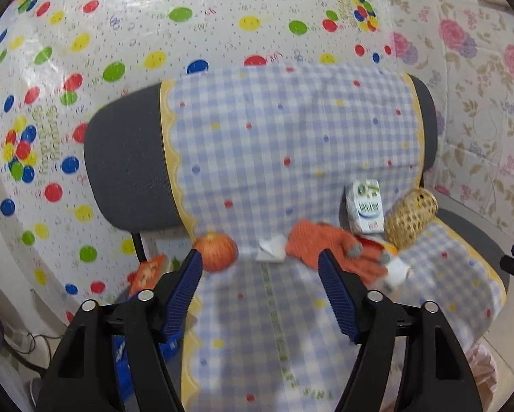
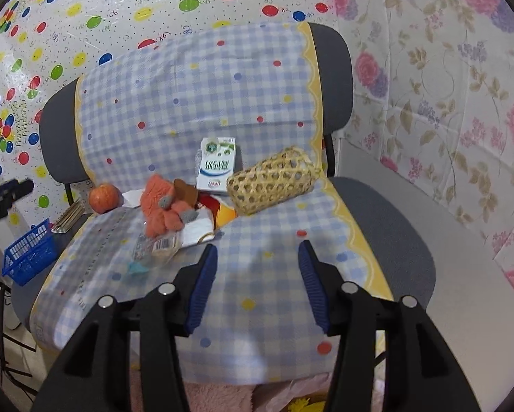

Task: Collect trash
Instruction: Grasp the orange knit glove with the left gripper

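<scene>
A chair draped in a blue checked cloth (image 2: 195,103) carries a heap of items. A white milk carton (image 2: 217,164) leans on the backrest beside a woven bamboo holder (image 2: 274,180) lying on its side. An orange glove (image 2: 164,206) rests over white and red wrappers (image 2: 202,230), with a crushed clear plastic bottle (image 2: 154,249) in front. A white paper scrap (image 1: 270,249) lies between the glove (image 1: 322,243) and an apple (image 1: 215,252). My left gripper (image 1: 261,255) is open and empty, held in front of the scrap. My right gripper (image 2: 257,246) is open and empty over bare cloth.
A blue plastic basket (image 2: 30,252) stands at the chair's left edge, next to a flat bundle of sticks (image 2: 68,219). Plastic sheets with coloured dots (image 1: 85,68) and flowers (image 2: 445,86) hang behind. The seat's right side shows bare grey cushion (image 2: 394,233).
</scene>
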A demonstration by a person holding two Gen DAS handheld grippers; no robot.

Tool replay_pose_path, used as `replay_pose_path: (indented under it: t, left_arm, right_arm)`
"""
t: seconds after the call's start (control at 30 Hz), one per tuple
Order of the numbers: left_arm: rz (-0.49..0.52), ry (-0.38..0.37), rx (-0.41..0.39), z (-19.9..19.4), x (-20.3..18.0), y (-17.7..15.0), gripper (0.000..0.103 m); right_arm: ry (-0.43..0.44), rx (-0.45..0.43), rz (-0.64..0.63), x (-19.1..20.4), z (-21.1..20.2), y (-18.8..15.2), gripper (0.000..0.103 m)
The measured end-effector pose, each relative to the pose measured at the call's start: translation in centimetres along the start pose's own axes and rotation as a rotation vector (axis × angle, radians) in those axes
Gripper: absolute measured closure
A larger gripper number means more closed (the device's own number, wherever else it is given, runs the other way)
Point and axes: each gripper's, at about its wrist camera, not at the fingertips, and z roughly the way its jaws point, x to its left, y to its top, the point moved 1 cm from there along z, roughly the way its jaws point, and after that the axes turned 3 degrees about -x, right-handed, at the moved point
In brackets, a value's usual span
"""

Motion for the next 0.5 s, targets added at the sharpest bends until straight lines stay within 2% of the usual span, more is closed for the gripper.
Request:
replay_pose_path:
  t: [0.13,0.23,0.47,0.5]
  left_arm:
    - [-0.011,-0.026,-0.003,2.1,0.1,2.4,0.028]
    - [-0.017,-0.051,0.037,4.7,-0.7,2.9,0.023]
    - [-0.008,-0.119,0.168,12.6,-4.5,0.5,0.023]
    - [-0.008,-0.133,0.193,13.9,-5.2,0.0,0.023]
  right_arm:
    - [-0.015,-0.04,-0.031,0.3,1.0,2.6,0.042]
    - [-0.021,-0.048,-0.042,0.5,2.6,4.2,0.04]
    - [-0.02,-0.018,-0.021,0.3,7.5,6.1,0.04]
    - [-0.022,-0.014,-0.017,0.2,8.1,6.1,0.043]
